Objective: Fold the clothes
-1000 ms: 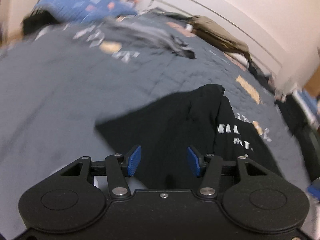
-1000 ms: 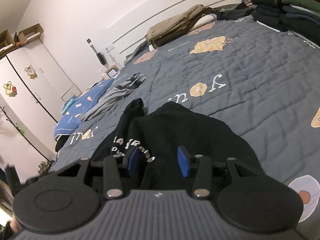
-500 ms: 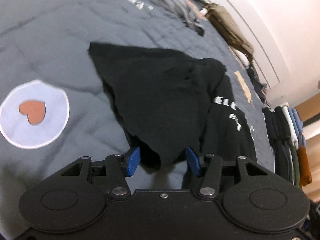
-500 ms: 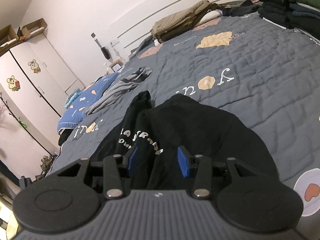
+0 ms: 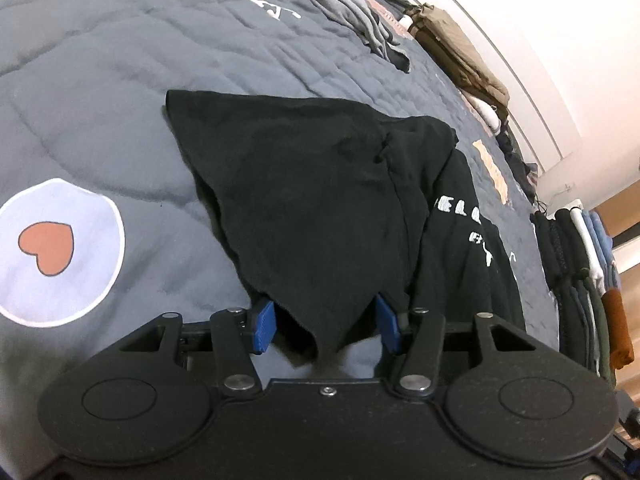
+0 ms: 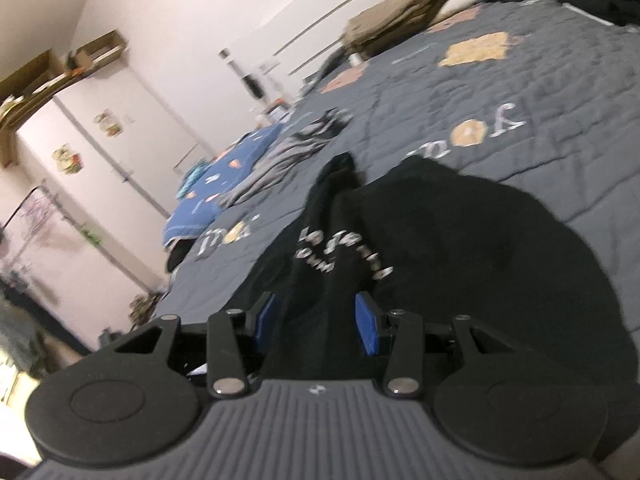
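Observation:
A crumpled black garment (image 5: 312, 200) with white lettering lies on the grey quilt (image 5: 100, 80). My left gripper (image 5: 326, 325) is low over its near edge. Its blue pads (image 5: 264, 326) stand apart, and a pointed corner of the black cloth hangs loose between them without being pressed. In the right wrist view the same black garment (image 6: 460, 248) fills the foreground. My right gripper (image 6: 317, 324) is open, and the lettered fold runs in between its pads (image 6: 368, 324), which do not visibly clamp it.
A stack of folded clothes (image 5: 580, 280) stands at the right of the bed. A grey garment (image 5: 348, 12) and a khaki one (image 5: 460, 52) lie further back. A blue patterned pillow (image 6: 216, 184) and a white wardrobe (image 6: 80, 184) are at the left.
The left gripper has sunk and tipped down onto the black garment, whose corner now lies between its pads. The right gripper has slid closer, so the lettered fold sits between its pads.

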A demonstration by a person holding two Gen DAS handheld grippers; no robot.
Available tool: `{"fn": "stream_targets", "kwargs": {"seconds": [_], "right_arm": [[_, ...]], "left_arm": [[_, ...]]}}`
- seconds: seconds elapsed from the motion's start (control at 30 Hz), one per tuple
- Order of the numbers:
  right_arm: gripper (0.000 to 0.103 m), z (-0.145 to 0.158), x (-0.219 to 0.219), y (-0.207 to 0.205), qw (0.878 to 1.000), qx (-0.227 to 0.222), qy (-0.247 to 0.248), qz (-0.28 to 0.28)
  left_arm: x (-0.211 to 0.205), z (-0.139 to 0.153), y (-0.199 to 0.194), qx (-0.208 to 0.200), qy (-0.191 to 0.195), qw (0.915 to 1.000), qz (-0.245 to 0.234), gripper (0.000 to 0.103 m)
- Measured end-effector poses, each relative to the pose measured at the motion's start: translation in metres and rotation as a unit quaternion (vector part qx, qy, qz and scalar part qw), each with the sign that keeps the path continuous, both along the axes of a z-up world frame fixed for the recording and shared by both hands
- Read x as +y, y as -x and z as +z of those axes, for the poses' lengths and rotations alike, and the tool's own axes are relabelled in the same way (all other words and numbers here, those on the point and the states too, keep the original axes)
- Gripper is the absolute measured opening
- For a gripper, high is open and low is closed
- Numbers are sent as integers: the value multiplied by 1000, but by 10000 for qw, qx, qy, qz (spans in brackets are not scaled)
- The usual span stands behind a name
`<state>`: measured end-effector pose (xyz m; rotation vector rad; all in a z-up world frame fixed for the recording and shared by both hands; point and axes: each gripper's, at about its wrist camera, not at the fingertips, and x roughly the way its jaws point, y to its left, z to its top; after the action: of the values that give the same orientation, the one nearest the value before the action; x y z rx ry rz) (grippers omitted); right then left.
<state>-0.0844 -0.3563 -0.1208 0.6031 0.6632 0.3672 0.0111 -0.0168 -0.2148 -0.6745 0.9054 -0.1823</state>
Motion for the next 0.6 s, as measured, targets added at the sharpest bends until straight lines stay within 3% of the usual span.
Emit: {"fn": "stream_targets", "kwargs": {"seconds": [0.1, 0.27, 0.37, 0.6], "right_arm": [[43, 3, 13, 1, 9994, -85, 65, 342], [43, 6, 36, 4, 9975, -133, 182, 663], [43, 7, 44, 5, 9965, -133, 276, 781], [43, 10, 51, 7, 9954, -178, 298, 890]], "left_arm": [[1, 1, -1, -3, -25, 10000, -8, 45], [4, 3, -1, -25, -75, 10000, 31, 17], [5, 9, 1, -142, -183, 9997, 28, 7], [12, 34, 9, -522, -797, 9952, 221, 2]]}}
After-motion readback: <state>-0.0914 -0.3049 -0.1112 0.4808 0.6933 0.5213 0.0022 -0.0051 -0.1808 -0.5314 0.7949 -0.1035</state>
